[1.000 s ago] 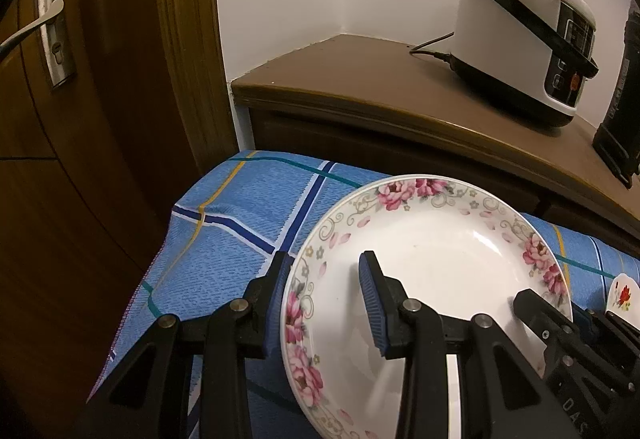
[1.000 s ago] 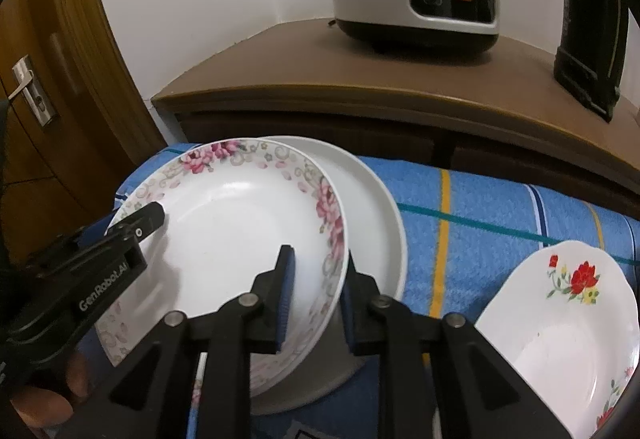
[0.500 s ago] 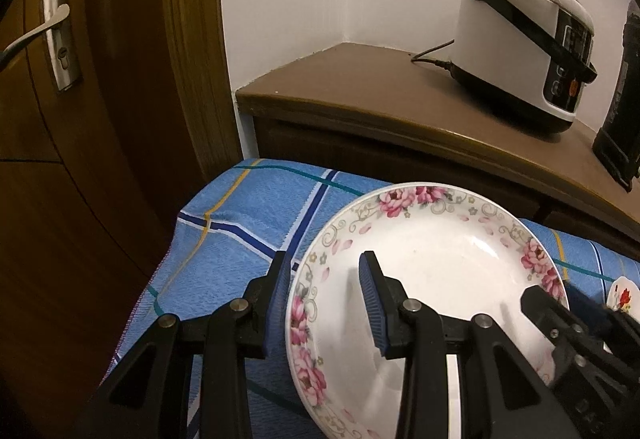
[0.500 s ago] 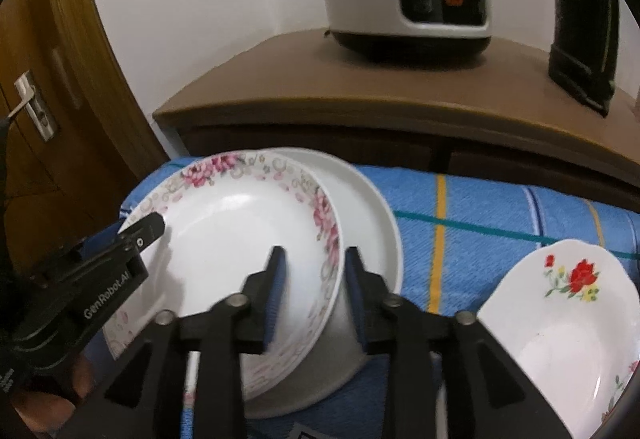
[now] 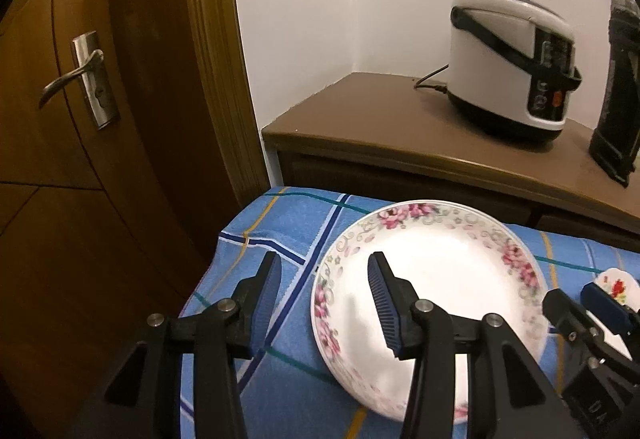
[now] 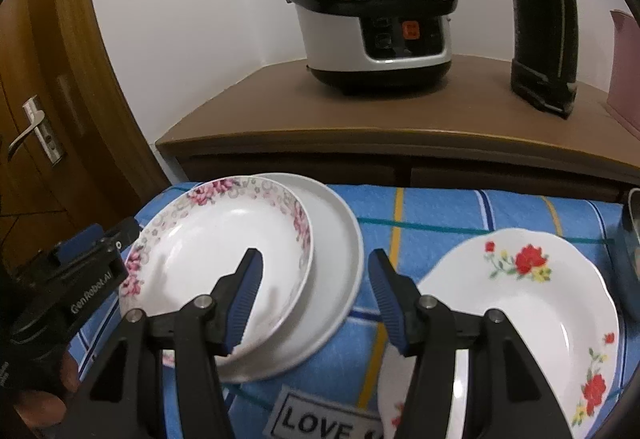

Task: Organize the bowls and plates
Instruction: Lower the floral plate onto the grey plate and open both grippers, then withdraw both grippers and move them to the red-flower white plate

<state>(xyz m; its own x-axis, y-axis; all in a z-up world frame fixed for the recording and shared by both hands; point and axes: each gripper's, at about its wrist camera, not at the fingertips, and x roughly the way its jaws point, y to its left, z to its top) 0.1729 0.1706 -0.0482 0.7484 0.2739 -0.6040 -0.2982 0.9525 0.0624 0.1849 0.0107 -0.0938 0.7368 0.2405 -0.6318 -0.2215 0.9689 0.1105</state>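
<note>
A pink-flowered plate lies on a plain white plate on the blue checked cloth. My right gripper hovers over the right rims of both plates, its jaws opening and its pads clear of them. In the left wrist view the same pink-flowered plate has its left rim between the opening jaws of my left gripper, with no pad touching it. Each gripper shows in the other's view: the left gripper, the right gripper. A red-flowered plate lies to the right.
Behind the cloth stands a brown cabinet with a rice cooker, a tall black object and a pink thing. A wooden door is at the left. A metal container sits at the right edge.
Both grippers had the pink-flowered plate's rim between close-set jaws. Now both sets of jaws have spread off it, and both grippers have drawn back and up a little.
</note>
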